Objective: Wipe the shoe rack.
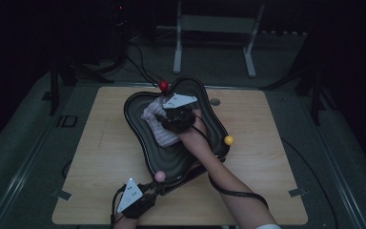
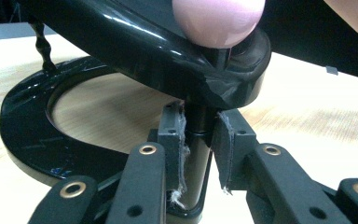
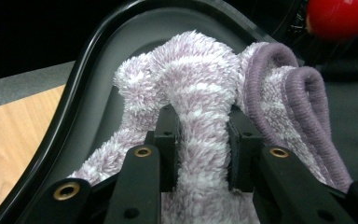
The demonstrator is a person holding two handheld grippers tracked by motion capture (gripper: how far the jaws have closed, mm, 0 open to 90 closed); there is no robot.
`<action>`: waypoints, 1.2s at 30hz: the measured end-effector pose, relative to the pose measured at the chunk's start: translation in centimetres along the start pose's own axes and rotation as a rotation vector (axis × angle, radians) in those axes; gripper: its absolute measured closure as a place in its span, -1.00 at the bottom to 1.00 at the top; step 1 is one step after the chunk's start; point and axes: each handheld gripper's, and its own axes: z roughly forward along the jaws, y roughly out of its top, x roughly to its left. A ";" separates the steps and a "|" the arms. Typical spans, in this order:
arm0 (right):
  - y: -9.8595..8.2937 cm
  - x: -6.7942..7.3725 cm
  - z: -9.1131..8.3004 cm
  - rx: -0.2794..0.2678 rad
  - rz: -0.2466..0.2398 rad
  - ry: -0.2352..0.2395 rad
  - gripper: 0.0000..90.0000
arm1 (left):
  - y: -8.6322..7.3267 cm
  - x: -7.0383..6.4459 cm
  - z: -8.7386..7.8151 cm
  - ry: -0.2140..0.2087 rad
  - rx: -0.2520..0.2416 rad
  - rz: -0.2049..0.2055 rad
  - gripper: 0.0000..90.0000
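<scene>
A glossy black wavy tray (image 1: pixel 205 114) stands on a ring base (image 2: pixel 28 130) on the wooden table (image 1: pixel 105 143). Red (image 1: pixel 163 86), yellow (image 1: pixel 228 140) and pink (image 1: pixel 160 176) balls top its rim. A fluffy pale purple cloth (image 1: pixel 155 125) lies in the tray. My right gripper (image 1: pixel 161 117) is over the tray, its jaws shut on a raised fold of the cloth (image 3: pixel 203 93). At the near table edge, my left gripper (image 1: pixel 157 187) is shut on the thin black post (image 2: pixel 200 119) under the pink ball (image 2: pixel 219 18).
Bare wood lies left and right of the tray. A small grey disc (image 1: pixel 215 101) sits on the table behind it. A grey metal frame (image 1: pixel 214 24) and cables (image 1: pixel 138 67) are on the floor beyond the far edge. Tape marks (image 1: pixel 298 192) sit at the near corners.
</scene>
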 end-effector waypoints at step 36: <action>-8.1 3.5 -5.7 0.079 -0.010 0.132 0.56 | 0.0 -0.1 0.0 0.007 0.003 0.002 0.65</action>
